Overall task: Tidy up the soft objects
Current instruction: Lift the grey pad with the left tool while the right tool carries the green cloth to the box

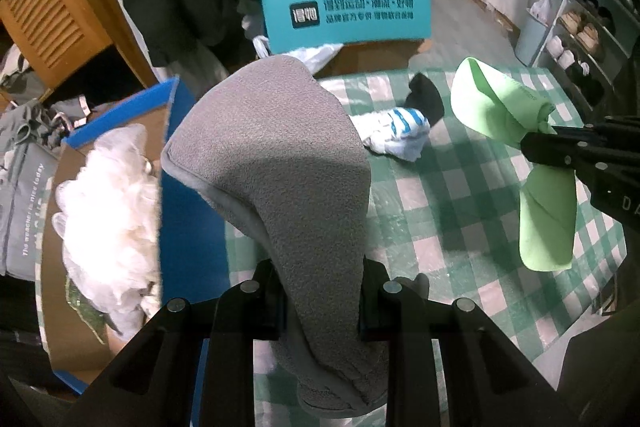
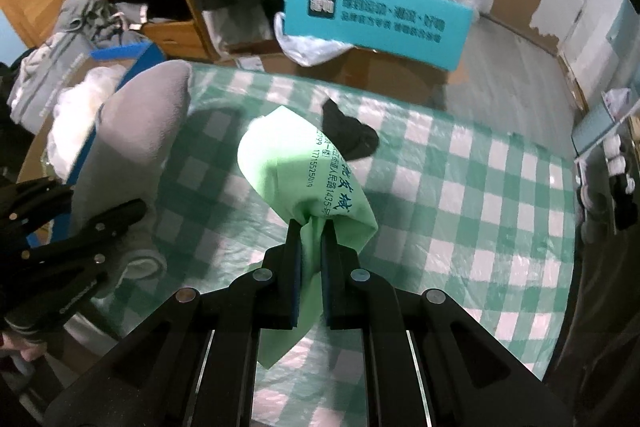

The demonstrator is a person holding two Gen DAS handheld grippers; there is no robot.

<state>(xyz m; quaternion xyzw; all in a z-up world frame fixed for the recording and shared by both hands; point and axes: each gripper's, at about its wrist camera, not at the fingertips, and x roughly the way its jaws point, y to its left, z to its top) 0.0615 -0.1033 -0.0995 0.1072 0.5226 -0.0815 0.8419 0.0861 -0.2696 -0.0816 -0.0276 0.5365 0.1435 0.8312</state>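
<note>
Left gripper (image 1: 322,301) pinches the grey cloth (image 1: 276,147), right gripper (image 2: 311,251) clamps the green cloth (image 2: 296,167); lift both clear, then swing toward the cardboard box (image 1: 60,307) at frame left.

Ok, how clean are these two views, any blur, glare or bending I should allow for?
Left wrist: strong fisheye bending, the white fluffy item blown out, the grey cloth half in shadow. Right wrist: the checked tablecloth shows glare, edges and the teal box lid soft, print on the green cloth readable.

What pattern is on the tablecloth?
Green and white checks on the tablecloth, clearest in the right wrist view.
</note>
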